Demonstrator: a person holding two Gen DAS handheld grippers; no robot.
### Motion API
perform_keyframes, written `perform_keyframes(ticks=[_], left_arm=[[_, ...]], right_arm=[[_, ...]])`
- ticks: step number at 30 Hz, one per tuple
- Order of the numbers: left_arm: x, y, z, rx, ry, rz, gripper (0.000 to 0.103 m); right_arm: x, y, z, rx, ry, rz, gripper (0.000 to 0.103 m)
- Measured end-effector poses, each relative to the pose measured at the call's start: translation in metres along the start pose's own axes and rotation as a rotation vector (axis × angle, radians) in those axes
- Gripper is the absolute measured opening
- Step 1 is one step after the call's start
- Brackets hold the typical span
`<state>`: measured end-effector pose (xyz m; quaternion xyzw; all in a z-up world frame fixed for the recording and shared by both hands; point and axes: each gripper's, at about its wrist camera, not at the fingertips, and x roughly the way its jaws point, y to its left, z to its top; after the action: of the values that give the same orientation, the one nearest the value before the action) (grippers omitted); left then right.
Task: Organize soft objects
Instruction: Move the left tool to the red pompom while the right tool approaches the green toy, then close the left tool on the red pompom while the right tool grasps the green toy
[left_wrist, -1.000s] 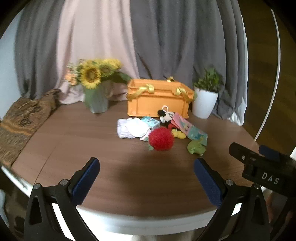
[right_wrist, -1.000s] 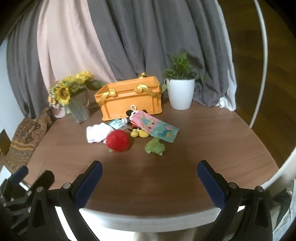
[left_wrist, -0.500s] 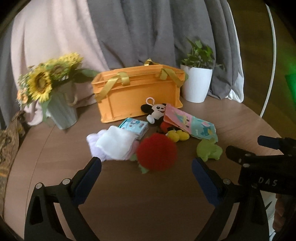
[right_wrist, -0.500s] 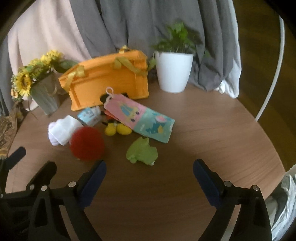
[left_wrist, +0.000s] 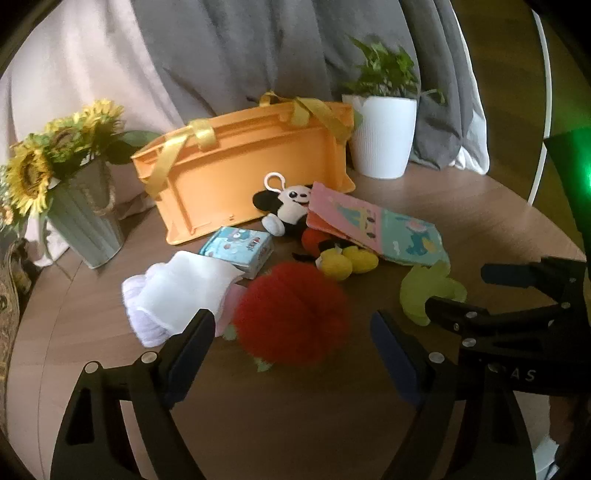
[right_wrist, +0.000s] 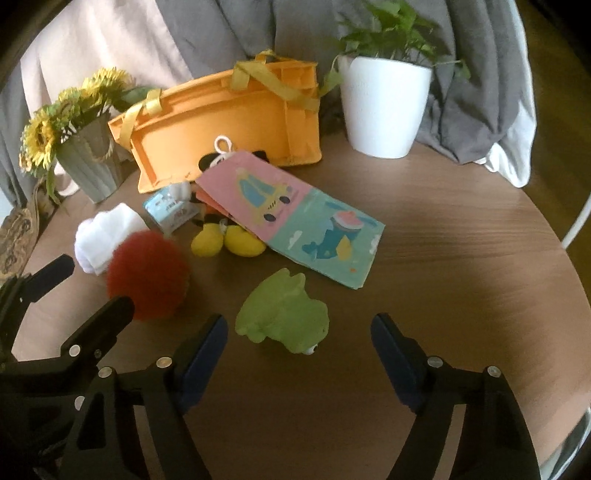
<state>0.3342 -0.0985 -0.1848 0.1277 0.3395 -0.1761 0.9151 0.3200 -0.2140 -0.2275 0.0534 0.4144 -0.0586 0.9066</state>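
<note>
Two handheld grippers hover low over a round wooden tabletop (right_wrist: 461, 258) strewn with soft toys. The left gripper (left_wrist: 291, 343), jaws spread wide and holding nothing, frames a fuzzy red ball (left_wrist: 291, 314) that lies between its blue-padded fingers (left_wrist: 192, 350), not touched by either. The right gripper (right_wrist: 299, 347), equally wide open and empty, brackets a green frog toy (right_wrist: 284, 314) resting on the wood just ahead of its fingertips.

Beside the red ball, on its left in the left wrist view, sits a bundle of white cloth (left_wrist: 177, 291), with a small blue printed packet (left_wrist: 238, 249) just behind it. A mouse plush (left_wrist: 291, 210) with a white loop on its head lies against the front of an orange basket (left_wrist: 251, 170) with yellow ribbon handles; the plush's yellow feet (left_wrist: 347, 260) poke out from under a pink and teal cloth book (right_wrist: 291, 214) that lies partly over it.

At the back of the tabletop, a fluted vase of sunflowers (left_wrist: 62, 184) stands left of the basket and a white potted plant (right_wrist: 384, 99) stands right of it, against grey and pale pink curtains (left_wrist: 221, 55). A patterned cloth (right_wrist: 16, 229) lies at the far left edge
</note>
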Motion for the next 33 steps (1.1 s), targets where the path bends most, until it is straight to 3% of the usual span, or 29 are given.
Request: perform_keyframes(ticks=[10,17,25,28,33], left_arm=[[0.036,0.006,0.008,-0.007,0.048,-0.049,0.084],[0.056,0.008,0.006,-0.04,0.107,-0.144,0.071],[0.063,0.002,0.002,-0.019,0.129,-0.126,0.068],[0.064,-0.001,0.002,-0.015,0.135,-0.133,0.059],[0.062,-0.006,0.003,-0.018,0.141,-0.155,0.046]], right_arm=[[0.023,0.0,0.008,-0.034,-0.015,0.013,0.067],[0.028,0.007,0.014,-0.08,-0.045,0.001,0.057],[0.024,0.005,0.01,-0.041,-0.028,0.008,0.057],[0.026,0.006,0.005,-0.044,-0.017,-0.003,0.058],[0.031,-0.004,0.0,0.023,0.016,0.05,0.055]])
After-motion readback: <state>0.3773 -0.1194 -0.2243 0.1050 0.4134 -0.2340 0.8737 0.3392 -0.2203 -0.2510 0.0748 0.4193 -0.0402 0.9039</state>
